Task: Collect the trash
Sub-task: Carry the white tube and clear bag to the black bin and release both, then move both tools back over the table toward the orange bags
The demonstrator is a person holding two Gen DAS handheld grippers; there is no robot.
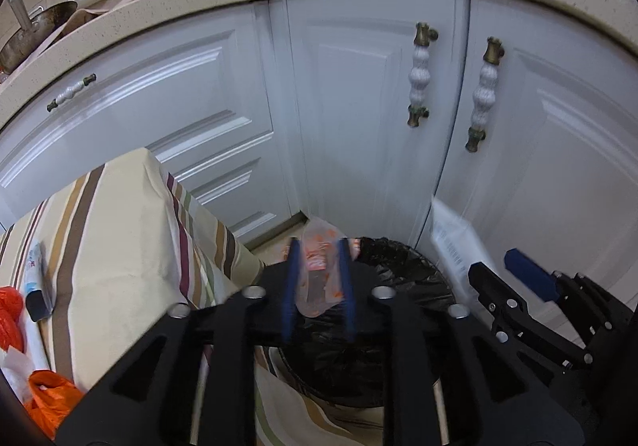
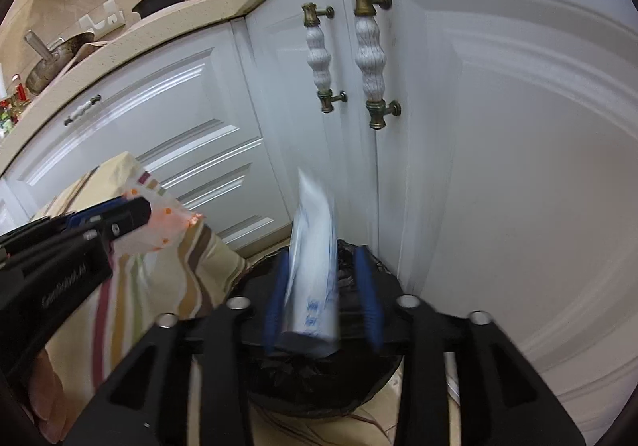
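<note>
My left gripper (image 1: 319, 246) has its jaws parted around a clear wrapper with orange print (image 1: 319, 266), above the near rim of a bin lined with a black bag (image 1: 398, 266). My right gripper (image 2: 323, 254) has its jaws apart with a white wrapper with blue print (image 2: 313, 270) blurred between them, touching only the left finger, above the bin (image 2: 319, 378). The right gripper (image 1: 498, 266) and the white wrapper (image 1: 454, 238) also show at the right of the left wrist view. The left gripper (image 2: 147, 215) with the orange-dotted wrapper (image 2: 167, 226) shows at the left of the right wrist view.
A striped cloth covers a table (image 1: 119, 226) left of the bin, with orange plastic bags (image 1: 48, 398) and a white tube (image 1: 36, 274) on it. White cabinet doors with ceramic handles (image 1: 418, 75) stand close behind the bin. A pan (image 1: 36, 27) and pot sit on the counter.
</note>
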